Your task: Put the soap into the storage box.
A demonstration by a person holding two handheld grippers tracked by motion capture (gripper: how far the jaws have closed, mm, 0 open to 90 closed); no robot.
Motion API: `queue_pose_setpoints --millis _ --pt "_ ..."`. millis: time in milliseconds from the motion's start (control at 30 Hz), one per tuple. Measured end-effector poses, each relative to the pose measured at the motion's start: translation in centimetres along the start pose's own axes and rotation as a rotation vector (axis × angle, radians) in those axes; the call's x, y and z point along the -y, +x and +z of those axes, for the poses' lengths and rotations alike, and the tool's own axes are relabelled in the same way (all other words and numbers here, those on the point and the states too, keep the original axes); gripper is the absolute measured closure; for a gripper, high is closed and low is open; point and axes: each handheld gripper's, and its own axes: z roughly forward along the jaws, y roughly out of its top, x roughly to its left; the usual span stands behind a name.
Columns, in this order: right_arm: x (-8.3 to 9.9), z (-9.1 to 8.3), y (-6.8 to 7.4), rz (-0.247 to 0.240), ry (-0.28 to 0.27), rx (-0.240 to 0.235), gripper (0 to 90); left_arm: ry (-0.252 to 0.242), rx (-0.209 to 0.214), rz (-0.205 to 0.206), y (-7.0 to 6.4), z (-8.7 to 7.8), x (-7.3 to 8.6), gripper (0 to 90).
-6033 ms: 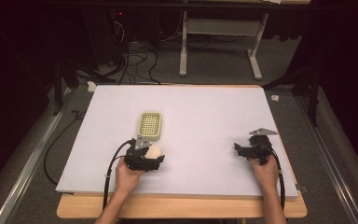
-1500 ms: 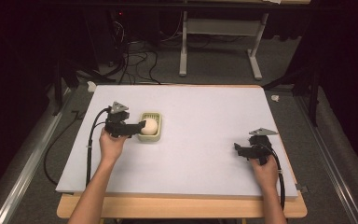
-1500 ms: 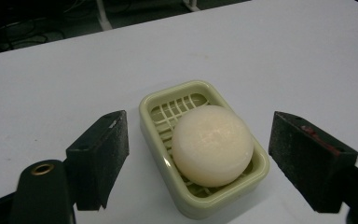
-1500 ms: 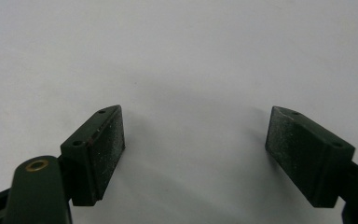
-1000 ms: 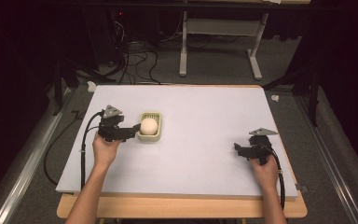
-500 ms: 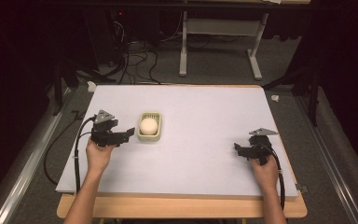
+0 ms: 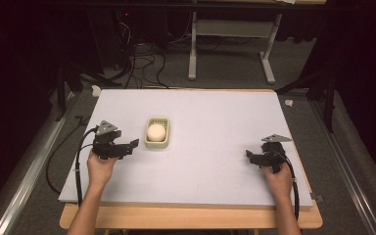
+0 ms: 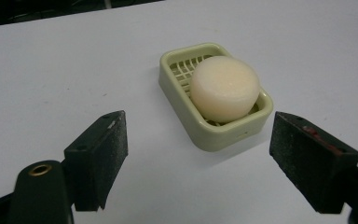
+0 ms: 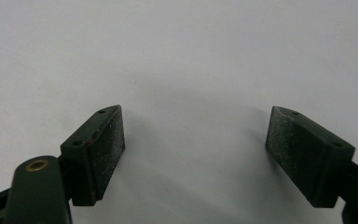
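Note:
A pale green soap dish (image 7: 157,137) (image 8: 200,126) rests on the white table mat (image 7: 215,122), left of centre. In it lies a round cream soap bar (image 7: 156,131) (image 8: 224,87). My left gripper (image 7: 133,146) (image 8: 198,149) sits a short way left of the dish, low over the mat, open, with nothing between its jaws. The dish is just beyond the jaw tips in the left gripper view. Far to the right, my right gripper (image 7: 249,155) (image 9: 193,140) stands open over bare mat (image 9: 177,60), holding nothing.
The mat covers a wooden table whose front edge (image 7: 191,218) shows below it. Behind the table, cables (image 7: 142,58) lie on the dark floor next to a white desk frame (image 7: 235,44). A small white object (image 7: 96,91) sits off the mat's far left corner.
My left gripper has let go of the soap bar in the dish and drawn back to the left and toward the person. The right gripper has stayed still.

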Motion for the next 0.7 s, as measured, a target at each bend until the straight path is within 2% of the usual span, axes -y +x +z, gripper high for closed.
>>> queue_pose_setpoints --millis 467,700 --pt "0.0 0.0 0.0 -0.001 -0.001 0.001 20.1 0.023 0.004 -0.016 0.1 0.0 1.9 20.0" --pt "0.0 0.0 0.0 -0.002 -0.001 0.001 20.1 0.039 -0.014 -0.022 0.4 0.1 2.8 20.0"
